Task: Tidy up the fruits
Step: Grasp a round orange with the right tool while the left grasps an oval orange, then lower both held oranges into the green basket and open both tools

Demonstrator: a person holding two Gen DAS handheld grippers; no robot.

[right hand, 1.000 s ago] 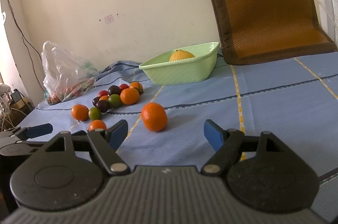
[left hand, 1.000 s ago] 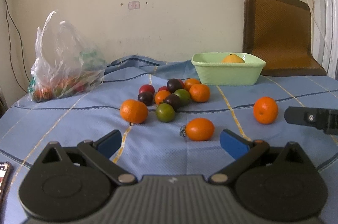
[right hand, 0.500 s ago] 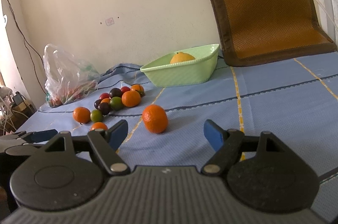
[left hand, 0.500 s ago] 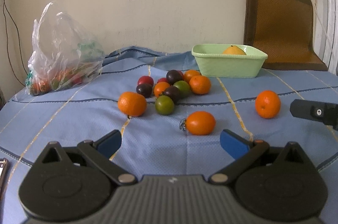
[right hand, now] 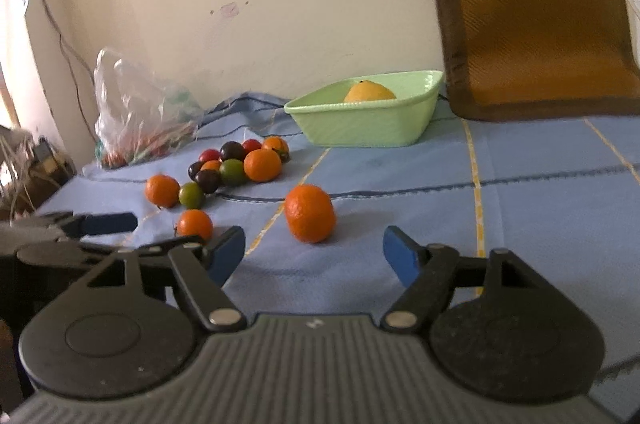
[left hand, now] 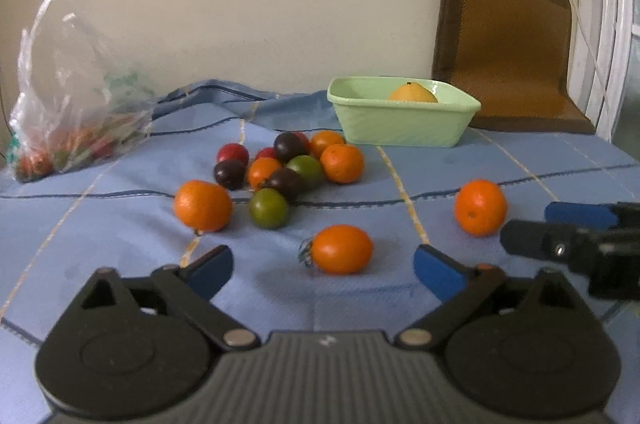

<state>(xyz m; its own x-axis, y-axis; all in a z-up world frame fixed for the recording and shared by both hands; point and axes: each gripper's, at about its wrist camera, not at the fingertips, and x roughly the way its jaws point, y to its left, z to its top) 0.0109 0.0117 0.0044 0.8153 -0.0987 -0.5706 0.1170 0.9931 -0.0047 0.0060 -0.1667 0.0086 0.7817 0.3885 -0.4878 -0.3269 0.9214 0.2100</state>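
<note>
Left wrist: orange tomato just beyond parted left tongs.

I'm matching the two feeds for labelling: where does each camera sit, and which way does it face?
Left wrist: on the left gripper, looking forward and down over the blue cloth at the fruit pile; its own open fingers show, with the right gripper's tip at right.
Right wrist: on the right gripper, facing the lone orange; its open fingers show, with the left gripper at left.
Shared: the green bowl, plastic bag, pile and lone orange.
</note>
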